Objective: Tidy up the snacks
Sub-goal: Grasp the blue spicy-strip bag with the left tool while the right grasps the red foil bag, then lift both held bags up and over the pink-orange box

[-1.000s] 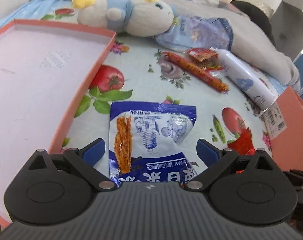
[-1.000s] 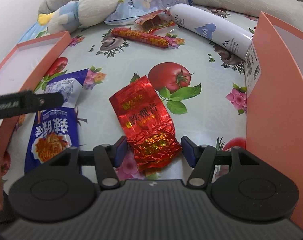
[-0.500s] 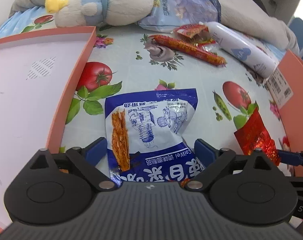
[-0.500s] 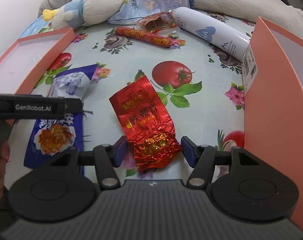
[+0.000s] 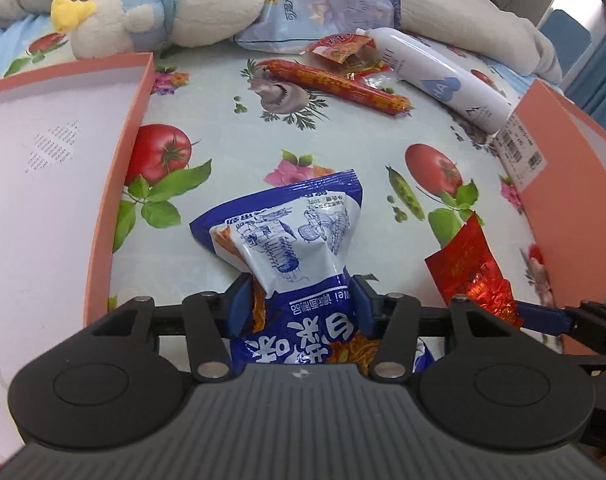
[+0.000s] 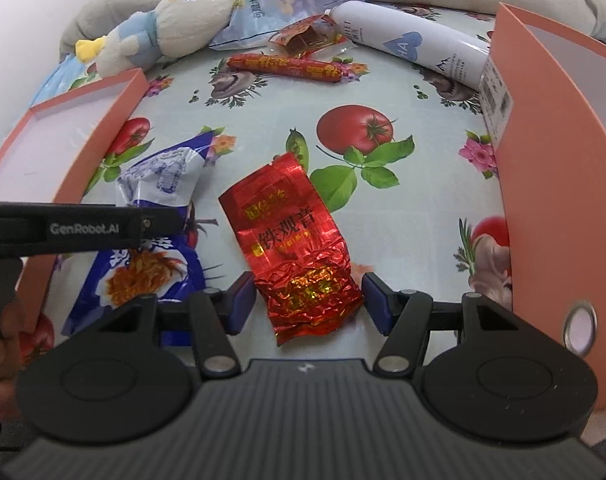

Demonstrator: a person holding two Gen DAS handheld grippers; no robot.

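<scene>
My left gripper (image 5: 299, 304), wide a second ago, has just been closing and now pinches the blue snack bag (image 5: 291, 240) at lower centre, crumpling it. My right gripper (image 6: 309, 300) still straddles the red foil packet (image 6: 295, 248) on the tabletop (image 6: 415, 192), its blue pads at the foil's edges; I cannot tell whether they press.

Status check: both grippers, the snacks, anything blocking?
Left gripper just closed, pinching blue packet. Right gripper straddles red packet, pads not clearly pressing. Path to trays unobstructed.

Blue-and-white snack bag (image 5: 287, 240), shiny red foil packet (image 6: 295, 248) (gold lettering), salmon-pink boxes (image 5: 115, 184).
</scene>
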